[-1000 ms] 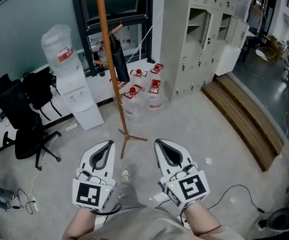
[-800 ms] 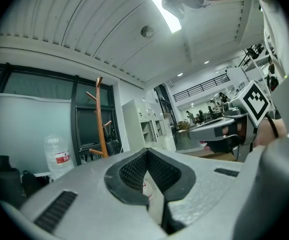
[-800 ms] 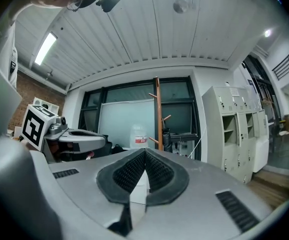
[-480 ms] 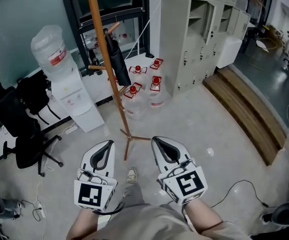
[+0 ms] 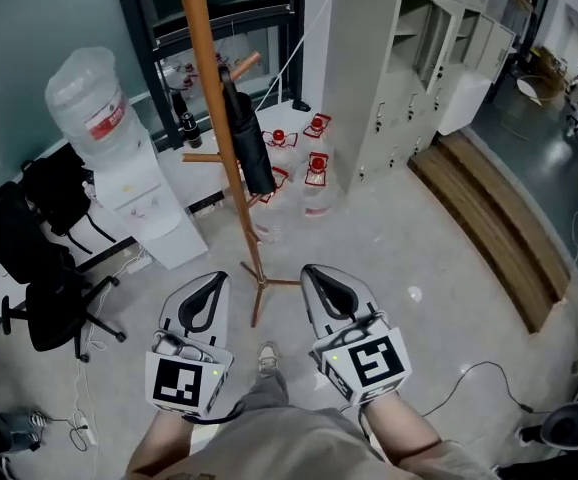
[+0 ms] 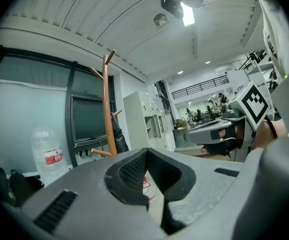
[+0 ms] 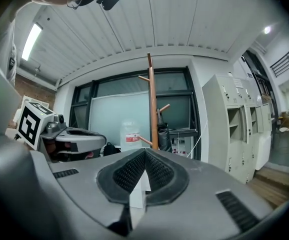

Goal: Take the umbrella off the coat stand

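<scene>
The wooden coat stand (image 5: 212, 118) rises ahead of me on the floor, its feet (image 5: 259, 283) just beyond my grippers. A folded black umbrella (image 5: 250, 138) hangs from a peg on the stand's right side. My left gripper (image 5: 212, 282) and right gripper (image 5: 315, 272) are held level side by side, short of the stand, both shut with nothing in them. The stand (image 6: 108, 111) and umbrella (image 6: 119, 138) appear in the left gripper view above its jaws (image 6: 145, 150). In the right gripper view the stand (image 7: 152, 104) and umbrella (image 7: 163, 134) stand straight ahead of the gripper (image 7: 143, 153).
A water dispenser (image 5: 134, 183) with a bottle stands left of the stand, with black office chairs (image 5: 39, 268) further left. Water jugs (image 5: 312, 173) with red caps sit behind the stand. Grey lockers (image 5: 399, 58) and a wooden step (image 5: 499, 228) lie to the right. A cable (image 5: 469, 373) runs across the floor.
Both grippers have moved forward together towards the coat stand, which now looms nearer and larger. Their jaws have stayed shut.
</scene>
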Available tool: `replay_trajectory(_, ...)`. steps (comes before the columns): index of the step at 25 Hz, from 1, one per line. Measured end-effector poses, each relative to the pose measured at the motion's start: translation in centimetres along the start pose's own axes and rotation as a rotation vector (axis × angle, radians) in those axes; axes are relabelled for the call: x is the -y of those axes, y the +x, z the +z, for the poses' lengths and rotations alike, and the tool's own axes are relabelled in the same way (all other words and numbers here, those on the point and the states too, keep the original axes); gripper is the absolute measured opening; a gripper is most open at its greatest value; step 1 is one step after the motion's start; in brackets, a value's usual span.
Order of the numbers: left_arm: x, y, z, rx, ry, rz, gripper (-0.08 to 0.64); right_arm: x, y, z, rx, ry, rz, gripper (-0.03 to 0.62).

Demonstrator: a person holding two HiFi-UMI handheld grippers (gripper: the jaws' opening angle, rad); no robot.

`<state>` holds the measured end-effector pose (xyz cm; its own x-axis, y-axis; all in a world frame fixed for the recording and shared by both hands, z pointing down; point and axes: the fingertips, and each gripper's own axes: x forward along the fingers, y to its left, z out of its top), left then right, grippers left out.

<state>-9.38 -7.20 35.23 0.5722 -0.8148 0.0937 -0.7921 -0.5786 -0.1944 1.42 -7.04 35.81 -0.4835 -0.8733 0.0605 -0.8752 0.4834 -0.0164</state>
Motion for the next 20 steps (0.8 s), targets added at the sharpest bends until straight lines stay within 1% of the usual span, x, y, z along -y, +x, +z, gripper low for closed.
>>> replay_trajectory(5,-3.9,3.8,0.1,0.014,-0.004,-0.041,0.008,1.2,5.0,0.6,-0.019,-0.010,-0.033,0.006)
replay_trajectory(7,-5.2,5.1,0.4,0.033,-0.013,-0.056,0.008,1.5,6.7,0.6,-0.061,-0.014,-0.048,0.006)
replay_trajectory(9,-6.5,6.2,0.2,0.034,-0.010,-0.074,0.008,1.9,8.3,0.6,-0.092,-0.018,-0.059,0.006)
replay_trajectory(11,-7.9,7.4,0.1,0.034,-0.008,-0.085,0.008,2.2,10.0,1.2,-0.077,-0.029,-0.068,0.006)
replay_trajectory(14,-9.4,9.1,0.8,0.067,-0.014,-0.095,0.008,2.8,12.1,2.2,-0.013,-0.043,-0.086,0.006)
replay_trajectory(16,-9.7,9.9,0.9,0.078,-0.024,-0.103,0.008,3.4,12.9,2.1,-0.002,-0.040,-0.101,0.006)
replay_trajectory(20,-10.8,11.3,0.7,0.074,-0.026,-0.106,0.008,4.5,14.6,2.2,-0.001,-0.029,-0.117,0.008)
